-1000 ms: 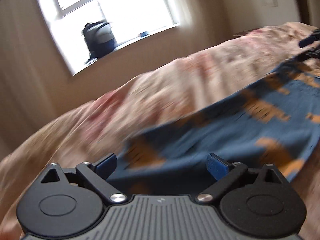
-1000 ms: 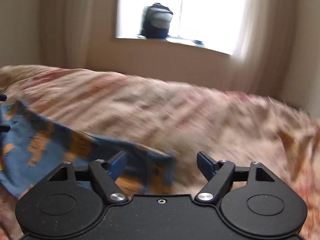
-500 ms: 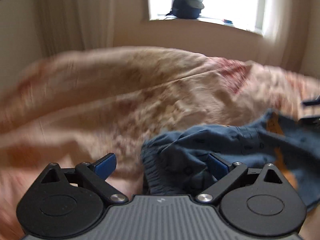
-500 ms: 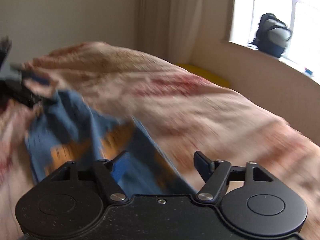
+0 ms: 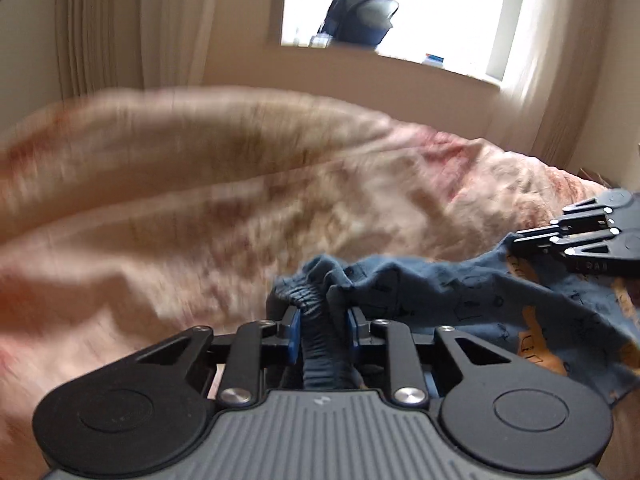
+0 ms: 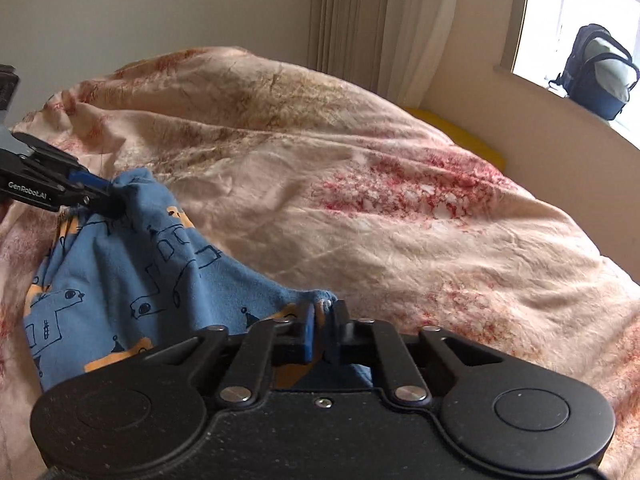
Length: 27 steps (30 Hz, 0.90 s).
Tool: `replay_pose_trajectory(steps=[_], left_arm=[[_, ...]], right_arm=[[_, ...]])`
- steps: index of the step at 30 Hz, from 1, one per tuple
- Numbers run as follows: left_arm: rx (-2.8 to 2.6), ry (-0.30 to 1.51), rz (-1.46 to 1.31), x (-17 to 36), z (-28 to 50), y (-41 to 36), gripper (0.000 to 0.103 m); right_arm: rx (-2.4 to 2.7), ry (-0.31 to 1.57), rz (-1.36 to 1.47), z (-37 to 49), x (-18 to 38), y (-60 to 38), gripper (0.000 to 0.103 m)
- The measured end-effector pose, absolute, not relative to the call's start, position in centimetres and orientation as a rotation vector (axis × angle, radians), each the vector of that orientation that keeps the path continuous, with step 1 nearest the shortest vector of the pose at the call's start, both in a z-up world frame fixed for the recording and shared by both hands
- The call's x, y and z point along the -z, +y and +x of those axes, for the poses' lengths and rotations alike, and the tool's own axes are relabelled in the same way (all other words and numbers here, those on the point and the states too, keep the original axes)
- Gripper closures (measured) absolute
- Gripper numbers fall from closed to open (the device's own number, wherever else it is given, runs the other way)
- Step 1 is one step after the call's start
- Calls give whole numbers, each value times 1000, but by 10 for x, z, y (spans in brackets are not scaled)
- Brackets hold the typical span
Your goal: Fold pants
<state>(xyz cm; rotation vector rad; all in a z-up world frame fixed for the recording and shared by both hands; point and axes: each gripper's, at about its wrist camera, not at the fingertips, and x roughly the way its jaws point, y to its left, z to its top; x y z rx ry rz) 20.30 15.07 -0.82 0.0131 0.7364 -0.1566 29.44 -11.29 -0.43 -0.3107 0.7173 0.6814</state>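
Observation:
The pants [image 6: 120,276] are blue with orange patches and black line drawings. They hang between my two grippers above the bed. My left gripper [image 5: 320,322] is shut on the gathered elastic waistband [image 5: 316,340]. It also shows in the right wrist view [image 6: 106,196], at the far left, clamped on a cloth corner. My right gripper [image 6: 324,320] is shut on another edge of the pants. It shows in the left wrist view [image 5: 520,240] at the right edge, pinching the cloth [image 5: 460,288].
A rumpled beige duvet with red blotches [image 6: 380,200] covers the bed below. A dark backpack [image 6: 600,76] sits on the windowsill. Curtains [image 6: 360,16] hang beside the window. Something yellow [image 6: 464,136] lies past the bed's far edge.
Both grippers have gone from open to shut on the pants. The pants, which lay flat on the duvet, are now bunched and held up between them.

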Motion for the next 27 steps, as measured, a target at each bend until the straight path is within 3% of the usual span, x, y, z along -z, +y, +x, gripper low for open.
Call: replay_pose_trajectory(steps=[4, 6, 9, 10, 13, 14, 15, 17, 18, 20, 22, 27], left_arm=[[101, 680, 124, -9, 192, 135, 85], [84, 699, 174, -1, 197, 131, 92], [88, 729, 158, 19, 212, 134, 92], [96, 736, 136, 24, 217, 136, 90], [92, 757, 155, 33, 221, 139, 73], [91, 754, 174, 33, 219, 139, 63], [83, 752, 193, 31, 216, 140, 43], [67, 744, 211, 24, 209, 143, 18], [65, 732, 207, 20, 203, 147, 15], [73, 736, 169, 12, 194, 157, 15], [74, 764, 86, 9, 186, 169, 15], [104, 884, -232, 29, 178, 185, 27]], right_arm=[[-645, 670, -291, 295, -1, -119, 98], [-623, 681, -279, 303, 4, -121, 100], [-587, 694, -276, 314, 13, -122, 100], [-578, 692, -278, 316, 15, -122, 101], [-495, 683, -310, 320, 18, -124, 103], [-483, 691, -300, 321, 17, -128, 103], [-491, 697, -286, 320, 14, -132, 100], [-502, 673, -316, 306, 6, -134, 84], [-515, 660, -338, 296, 2, -134, 78], [-544, 662, -332, 276, -6, -136, 70], [-571, 672, -293, 255, -12, -139, 55], [-601, 728, -266, 213, 1, -134, 46]])
